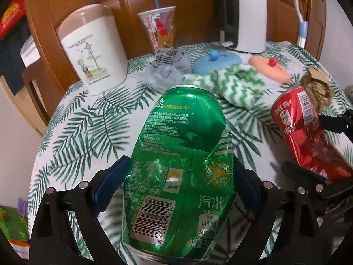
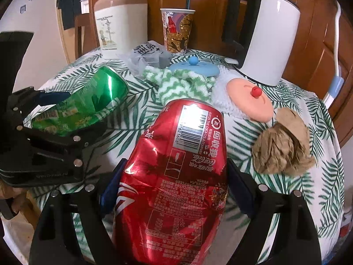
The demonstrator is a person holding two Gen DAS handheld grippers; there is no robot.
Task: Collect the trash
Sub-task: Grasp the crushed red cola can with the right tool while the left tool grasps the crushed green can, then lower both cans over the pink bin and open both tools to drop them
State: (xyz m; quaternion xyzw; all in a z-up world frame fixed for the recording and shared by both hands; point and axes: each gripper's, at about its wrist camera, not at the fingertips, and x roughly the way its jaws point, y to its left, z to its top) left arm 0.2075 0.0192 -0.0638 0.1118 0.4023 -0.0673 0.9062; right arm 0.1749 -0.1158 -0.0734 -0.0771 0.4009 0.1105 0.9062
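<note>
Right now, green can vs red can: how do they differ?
Colour: the green can carries Sprite print, the red can Coca-Cola print. Holder: the green can sits in the left claw, the red can in the right claw. Barcode: on the green can it lies near the claw end, on the red can near the far end. Shared: both are dented and gripped across the body above the table.

A home dining corner: leaf-print tablecloth [image 2: 136, 110], electric kettle [image 2: 271, 42], wooden chairs [image 1: 66, 4]
</note>
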